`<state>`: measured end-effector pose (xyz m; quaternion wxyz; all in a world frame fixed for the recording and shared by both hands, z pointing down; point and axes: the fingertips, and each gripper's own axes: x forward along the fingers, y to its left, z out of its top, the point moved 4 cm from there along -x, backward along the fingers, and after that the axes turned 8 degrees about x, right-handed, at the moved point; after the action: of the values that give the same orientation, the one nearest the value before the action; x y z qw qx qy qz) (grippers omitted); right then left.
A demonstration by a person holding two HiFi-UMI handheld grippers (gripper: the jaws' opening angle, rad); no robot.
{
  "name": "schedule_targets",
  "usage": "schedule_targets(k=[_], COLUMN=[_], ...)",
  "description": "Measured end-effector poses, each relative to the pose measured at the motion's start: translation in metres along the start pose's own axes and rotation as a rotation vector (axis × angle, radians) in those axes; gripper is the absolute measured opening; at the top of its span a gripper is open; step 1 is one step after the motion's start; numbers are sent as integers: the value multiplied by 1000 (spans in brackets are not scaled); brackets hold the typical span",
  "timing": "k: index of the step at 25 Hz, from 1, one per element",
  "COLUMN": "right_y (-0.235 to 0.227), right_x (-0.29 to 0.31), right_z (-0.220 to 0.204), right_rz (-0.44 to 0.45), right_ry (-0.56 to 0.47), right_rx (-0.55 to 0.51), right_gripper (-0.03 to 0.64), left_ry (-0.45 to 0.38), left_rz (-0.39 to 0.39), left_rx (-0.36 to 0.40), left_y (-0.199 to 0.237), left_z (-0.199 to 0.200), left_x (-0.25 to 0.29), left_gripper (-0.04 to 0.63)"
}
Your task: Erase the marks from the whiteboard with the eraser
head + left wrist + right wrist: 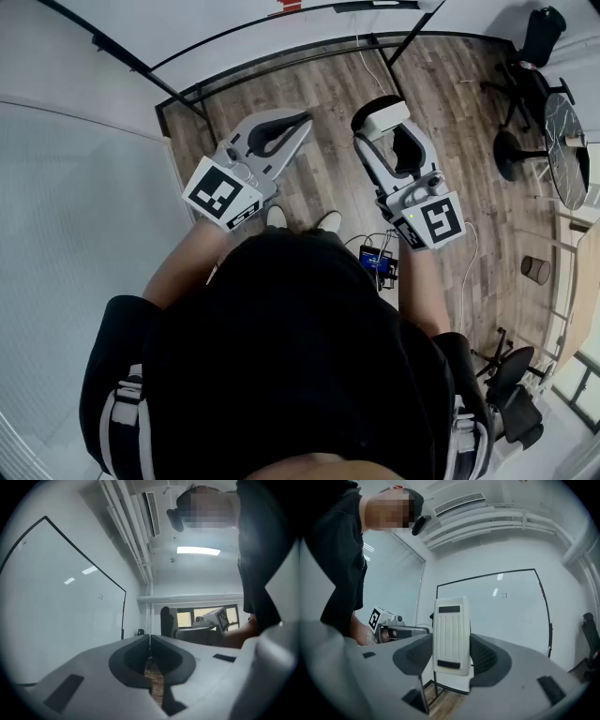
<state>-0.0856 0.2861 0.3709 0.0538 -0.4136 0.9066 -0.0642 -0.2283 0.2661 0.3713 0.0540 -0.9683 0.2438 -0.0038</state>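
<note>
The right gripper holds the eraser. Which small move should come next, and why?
Probably lift the right gripper up and forward toward the small mark high on the whiteboard, until the eraser touches it. The eraser is clamped upright between the jaws, but the whiteboard stands apart from it and the mark is not yet wiped.

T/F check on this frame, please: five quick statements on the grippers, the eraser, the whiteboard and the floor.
1. The right gripper is clamped on the eraser. True.
2. The left gripper holds a marker. False: its jaws are together with nothing between them.
3. The eraser is pressed flat on the whiteboard. False: it is held in the air, apart from the board.
4. A small mark shows near the top of the whiteboard. True.
5. The floor is grey carpet. False: it is wood planks.
</note>
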Motion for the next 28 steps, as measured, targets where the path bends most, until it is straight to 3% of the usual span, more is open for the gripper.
schedule_targets(k=[16, 20, 25, 28], right_y=[-10, -15, -41, -54], right_x=[-18, -10, -72, -87], right_z=[-7, -25, 15, 15], right_rz=[10, -16, 6, 31], right_ry=[26, 49, 34, 39], right_rx=[2, -51, -26, -18], right_gripper=[244, 245, 245, 244], left_ry=[-23, -19, 13, 24], left_rz=[-34, -26, 4, 14], left_rx=[-26, -28, 0, 9], left_y=[-23, -15, -66, -77], left_z=[-13, -32, 9, 12], left_x=[20, 21, 70, 88], left_gripper=[9, 9, 11, 11])
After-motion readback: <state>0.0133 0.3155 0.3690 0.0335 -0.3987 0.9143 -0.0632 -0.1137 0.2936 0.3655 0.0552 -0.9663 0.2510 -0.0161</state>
